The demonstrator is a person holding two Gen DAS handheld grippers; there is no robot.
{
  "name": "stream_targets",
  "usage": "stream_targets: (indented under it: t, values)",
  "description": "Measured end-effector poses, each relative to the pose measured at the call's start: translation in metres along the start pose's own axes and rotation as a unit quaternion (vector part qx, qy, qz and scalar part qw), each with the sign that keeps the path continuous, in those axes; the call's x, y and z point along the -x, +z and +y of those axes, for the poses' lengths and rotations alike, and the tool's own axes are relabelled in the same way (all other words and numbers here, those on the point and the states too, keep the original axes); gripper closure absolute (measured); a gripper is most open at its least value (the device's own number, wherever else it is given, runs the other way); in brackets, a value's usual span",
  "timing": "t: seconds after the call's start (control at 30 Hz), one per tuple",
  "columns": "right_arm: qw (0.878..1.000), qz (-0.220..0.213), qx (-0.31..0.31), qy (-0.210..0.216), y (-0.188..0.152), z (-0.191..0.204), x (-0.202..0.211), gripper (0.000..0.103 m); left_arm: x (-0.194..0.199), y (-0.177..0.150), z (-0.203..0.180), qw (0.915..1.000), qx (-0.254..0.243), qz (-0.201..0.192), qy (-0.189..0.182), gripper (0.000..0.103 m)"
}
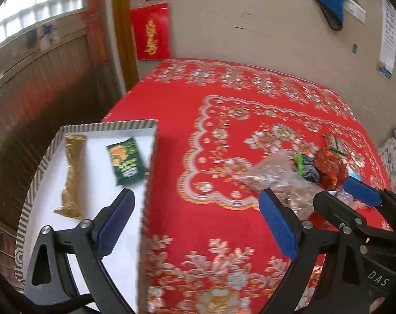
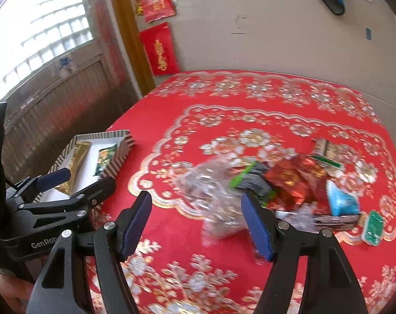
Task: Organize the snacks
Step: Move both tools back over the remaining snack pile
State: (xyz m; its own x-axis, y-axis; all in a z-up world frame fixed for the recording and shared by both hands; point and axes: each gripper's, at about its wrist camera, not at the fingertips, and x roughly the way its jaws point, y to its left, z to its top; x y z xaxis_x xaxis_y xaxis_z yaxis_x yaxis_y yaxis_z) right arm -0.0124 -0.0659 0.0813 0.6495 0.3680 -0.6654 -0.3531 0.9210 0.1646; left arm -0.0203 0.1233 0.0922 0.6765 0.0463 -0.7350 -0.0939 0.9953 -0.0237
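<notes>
We see both tools empty: left tool wide, right tool partly spread. Snack pile sits toward worktop's right edge; box at left edge holds two packets.

Loose snack pile beside striped tray

We see a red flowery surface; a striped box and maybe ten snack packets lie on it.
</notes>
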Motion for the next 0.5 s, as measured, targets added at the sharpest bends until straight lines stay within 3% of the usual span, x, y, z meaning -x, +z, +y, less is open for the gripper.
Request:
stream_targets:
  t: [0.5]
  values:
    - [0.999, 0.001, -0.031, -0.045, -0.012, -0.067, 0.033, 0.031, -0.004, 0.007, -0.077, 0.9982, -0.048, 0.007, -0.034, 0.007]
